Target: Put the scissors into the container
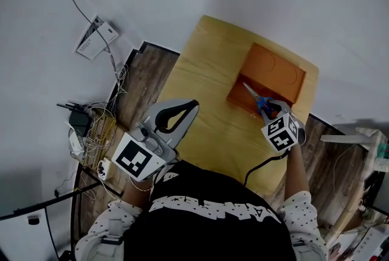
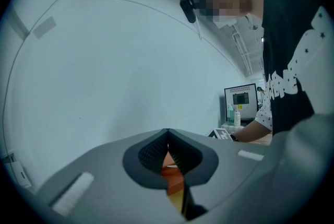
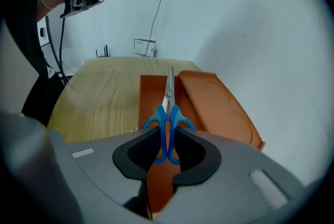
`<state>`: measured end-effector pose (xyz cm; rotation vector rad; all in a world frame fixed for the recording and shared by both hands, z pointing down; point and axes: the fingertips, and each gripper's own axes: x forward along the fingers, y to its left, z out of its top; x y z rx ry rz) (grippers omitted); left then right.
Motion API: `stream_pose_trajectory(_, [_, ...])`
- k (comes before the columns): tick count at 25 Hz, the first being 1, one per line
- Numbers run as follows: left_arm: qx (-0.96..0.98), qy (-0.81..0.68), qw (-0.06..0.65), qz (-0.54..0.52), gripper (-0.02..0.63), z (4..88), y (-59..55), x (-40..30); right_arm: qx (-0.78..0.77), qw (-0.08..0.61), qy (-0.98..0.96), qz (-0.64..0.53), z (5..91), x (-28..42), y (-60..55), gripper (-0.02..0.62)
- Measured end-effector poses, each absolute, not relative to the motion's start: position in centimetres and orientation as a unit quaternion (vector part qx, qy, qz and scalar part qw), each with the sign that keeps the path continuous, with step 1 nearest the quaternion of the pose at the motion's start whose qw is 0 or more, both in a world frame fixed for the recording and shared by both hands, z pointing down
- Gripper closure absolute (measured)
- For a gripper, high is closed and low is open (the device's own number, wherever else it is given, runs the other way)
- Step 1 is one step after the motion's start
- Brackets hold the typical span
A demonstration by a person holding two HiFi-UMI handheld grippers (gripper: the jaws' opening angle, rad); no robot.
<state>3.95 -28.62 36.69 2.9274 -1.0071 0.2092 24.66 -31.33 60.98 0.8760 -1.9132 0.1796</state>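
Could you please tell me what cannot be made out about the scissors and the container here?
- Scissors handles: lower loops behind the right hand-held gripper in the right gripper view; partly covered by it in the head view.
- Container: near end hidden by that gripper, right gripper view.
- Blade tip touching the container or not: no view settles it.
- Left gripper view: the left hand-held gripper blocks almost all of both.

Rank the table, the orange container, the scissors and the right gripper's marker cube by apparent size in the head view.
1. Table
2. Orange container
3. Scissors and the marker cube on the right gripper: about alike, and the cube is nearer the camera, so not ranked.
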Motion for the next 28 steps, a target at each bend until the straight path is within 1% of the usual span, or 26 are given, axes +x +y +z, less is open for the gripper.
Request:
stream_pose_trajectory(11, [0.938,-0.340,0.026,0.069,0.604,37.0,-29.0,2.8,0.325,0.545,-0.768,0.087,64.1,25.1,-32.5,0.494])
stream_pose_trajectory(28, [0.936,-0.345,0.026,0.067,0.604,36.9,-28.9,2.4,0.323,0.553,-0.762,0.102,65.4,25.2,-33.3,0.492])
